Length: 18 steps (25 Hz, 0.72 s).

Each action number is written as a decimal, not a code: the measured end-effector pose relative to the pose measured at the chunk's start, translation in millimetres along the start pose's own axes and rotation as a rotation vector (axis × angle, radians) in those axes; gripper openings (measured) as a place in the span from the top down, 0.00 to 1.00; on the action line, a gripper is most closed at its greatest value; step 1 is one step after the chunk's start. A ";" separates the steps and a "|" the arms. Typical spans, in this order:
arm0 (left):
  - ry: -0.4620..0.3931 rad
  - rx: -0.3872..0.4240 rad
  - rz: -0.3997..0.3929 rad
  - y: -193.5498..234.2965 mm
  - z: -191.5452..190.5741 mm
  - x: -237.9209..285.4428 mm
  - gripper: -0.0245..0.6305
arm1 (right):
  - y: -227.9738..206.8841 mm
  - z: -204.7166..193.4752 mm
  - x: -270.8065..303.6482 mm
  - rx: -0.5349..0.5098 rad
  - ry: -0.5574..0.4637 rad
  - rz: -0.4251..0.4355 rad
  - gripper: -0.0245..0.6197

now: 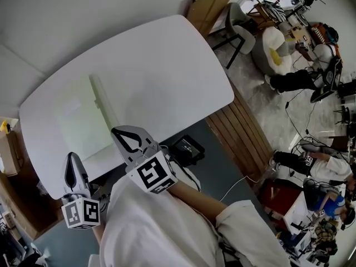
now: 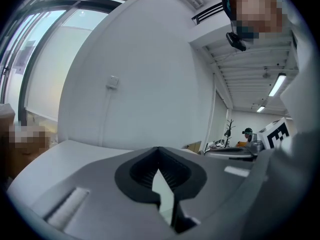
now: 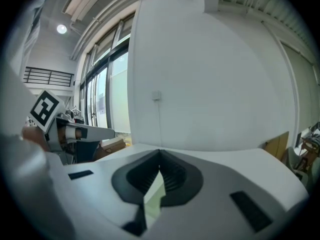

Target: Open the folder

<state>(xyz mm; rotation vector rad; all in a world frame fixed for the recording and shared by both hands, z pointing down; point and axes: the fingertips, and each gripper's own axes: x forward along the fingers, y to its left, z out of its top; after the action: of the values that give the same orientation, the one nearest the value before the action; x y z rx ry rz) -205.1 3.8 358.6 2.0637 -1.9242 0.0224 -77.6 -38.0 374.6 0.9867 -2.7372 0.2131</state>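
Left gripper (image 1: 72, 159) and right gripper (image 1: 118, 132) hover closed and empty at near edge | pale green folder (image 1: 78, 115) lies flat on white table (image 1: 167, 65), left half | likely next: part jaws, nip top cover only

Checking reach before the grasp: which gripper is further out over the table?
The right gripper: its shut jaws lie by the near right corner of the folder. The left gripper sits lower in the head view, at the near edge of the table.
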 end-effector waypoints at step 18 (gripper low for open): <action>0.012 -0.002 -0.006 -7.9 1.5 -12.4 0.95 | 9.0 8.0 -5.3 -0.034 0.033 0.044 0.95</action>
<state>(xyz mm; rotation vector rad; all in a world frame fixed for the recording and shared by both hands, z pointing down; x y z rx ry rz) -198.9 15.9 352.7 2.0635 -1.9108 0.0313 -80.7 -29.6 365.0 0.9062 -2.7256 0.1873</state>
